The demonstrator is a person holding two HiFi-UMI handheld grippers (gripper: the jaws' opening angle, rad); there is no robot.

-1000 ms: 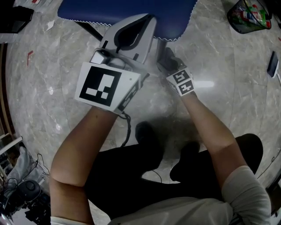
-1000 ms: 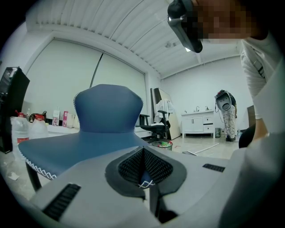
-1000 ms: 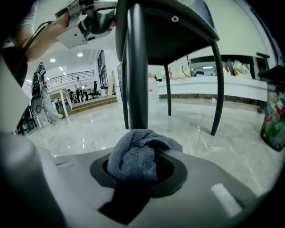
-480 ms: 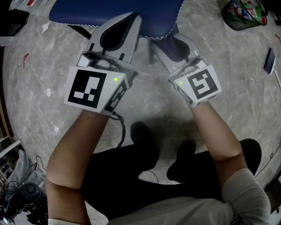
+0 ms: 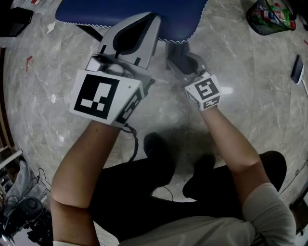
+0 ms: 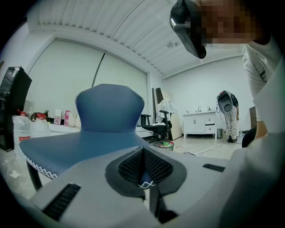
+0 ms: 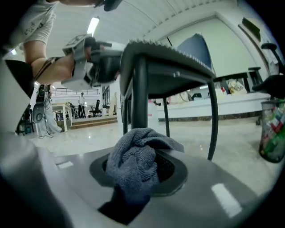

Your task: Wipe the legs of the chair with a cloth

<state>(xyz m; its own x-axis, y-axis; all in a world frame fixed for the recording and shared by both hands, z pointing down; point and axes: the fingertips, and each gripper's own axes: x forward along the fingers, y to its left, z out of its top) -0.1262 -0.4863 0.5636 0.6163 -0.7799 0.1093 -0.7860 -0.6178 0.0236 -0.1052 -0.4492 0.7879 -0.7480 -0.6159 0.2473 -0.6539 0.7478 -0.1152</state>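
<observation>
The chair (image 5: 120,13) stands at the far edge of the head view, and its blue seat (image 6: 80,143) has a white zigzag stitch along the rim. The left gripper (image 5: 146,23) lies at the near edge of that seat, above the front leg. Its jaws are drawn together, and a sliver of the blue, white-stitched seat edge shows pinched between the pads.

The right gripper (image 5: 182,60) sits lower, just under the seat's near edge and to the right of the left one. Its jaws are clamped on a bunched grey terry cloth (image 7: 133,161), which spills up and over the pads.

In the right gripper view the cloth sits directly in front of the chair's dark tubular front leg (image 7: 139,95), low on the leg and well beneath the seat. The top folds overlap the tube, but whether they press on it cannot be told. A second thin leg (image 7: 214,122) stands further back under the seat, to the right of the front leg.

A mesh wastebasket (image 7: 272,133) stands on the pale marble floor (image 5: 250,120), well to the right of the chair
</observation>
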